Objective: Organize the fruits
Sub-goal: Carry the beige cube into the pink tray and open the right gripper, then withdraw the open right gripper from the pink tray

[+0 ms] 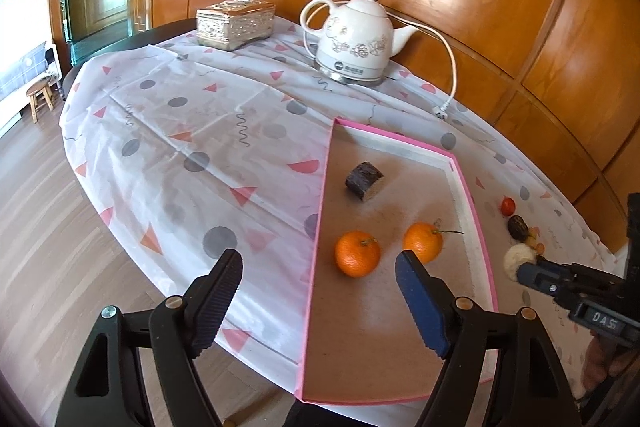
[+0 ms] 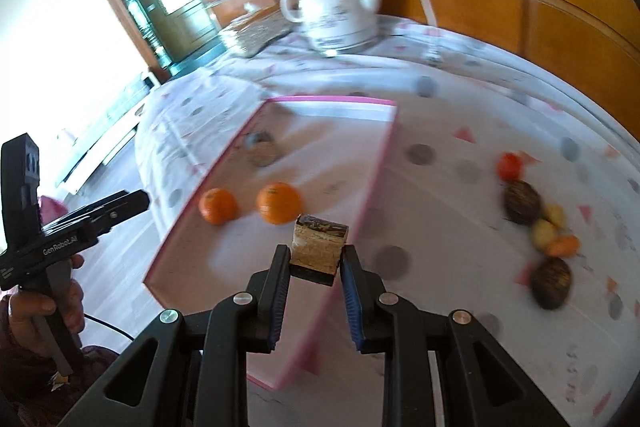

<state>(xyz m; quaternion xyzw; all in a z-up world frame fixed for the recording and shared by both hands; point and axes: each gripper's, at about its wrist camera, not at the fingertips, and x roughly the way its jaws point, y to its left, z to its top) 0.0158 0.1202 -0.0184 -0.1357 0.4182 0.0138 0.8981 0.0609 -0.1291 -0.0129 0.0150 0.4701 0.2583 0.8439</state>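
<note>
A pink-rimmed tray [image 1: 476, 227] lies on the table and holds two oranges [image 1: 357, 253] [image 1: 423, 241] and a dark-skinned cut piece [image 1: 364, 180]. My left gripper [image 1: 320, 271] is open and empty above the tray's near left edge. My right gripper [image 2: 316, 259] is shut on a second dark-skinned cut piece [image 2: 318, 247] above the tray's right rim [image 2: 372, 187]; it shows in the left wrist view [image 1: 524, 273] with the piece's pale end [image 1: 516, 259]. Loose on the cloth lie a small red fruit [image 2: 510, 165], dark fruits [image 2: 522, 201] [image 2: 552, 283] and small yellow-orange pieces [image 2: 554, 233].
A white electric kettle [image 1: 354, 41] with its cord and plug [image 1: 442, 111] stands at the back. A silver tissue box [image 1: 236, 23] sits back left. Wood panelling runs behind the table. The cloth-covered table edge [image 1: 100, 163] drops to the floor at left.
</note>
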